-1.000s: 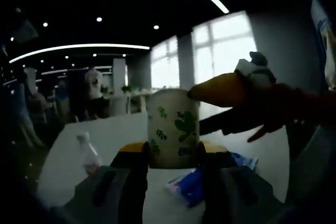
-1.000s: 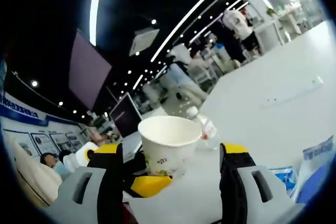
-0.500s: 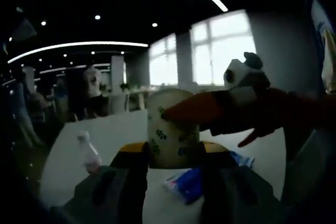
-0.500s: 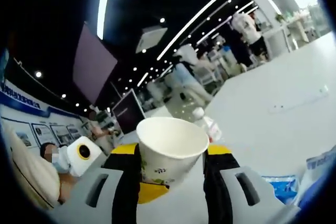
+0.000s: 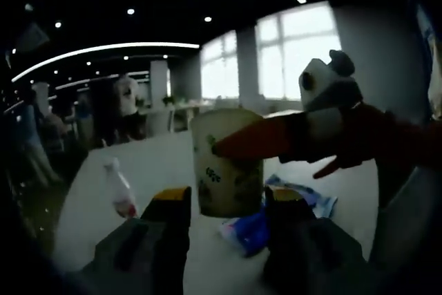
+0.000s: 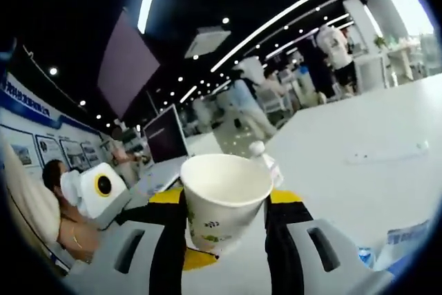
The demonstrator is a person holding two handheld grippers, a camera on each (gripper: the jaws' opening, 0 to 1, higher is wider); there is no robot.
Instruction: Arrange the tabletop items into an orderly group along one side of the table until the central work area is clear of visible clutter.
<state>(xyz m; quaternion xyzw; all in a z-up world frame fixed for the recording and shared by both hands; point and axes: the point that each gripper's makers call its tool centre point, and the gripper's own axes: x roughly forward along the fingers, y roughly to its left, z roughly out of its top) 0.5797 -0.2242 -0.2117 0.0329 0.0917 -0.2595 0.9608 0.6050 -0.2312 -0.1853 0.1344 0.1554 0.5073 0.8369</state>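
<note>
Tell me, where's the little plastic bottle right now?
In the left gripper view the bottle stands on the white table, left of the paper cup and the blue packets.

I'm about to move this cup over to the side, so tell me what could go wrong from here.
The right gripper pinches the paper cup by its thin wall, low down, so it may crush or tip out. In the left gripper view, the left gripper stands open close by the cup, with the right gripper reaching across it, so the two could knock together. A small bottle and blue packets lie on the table nearby; a low sweep might topple the bottle.
</note>
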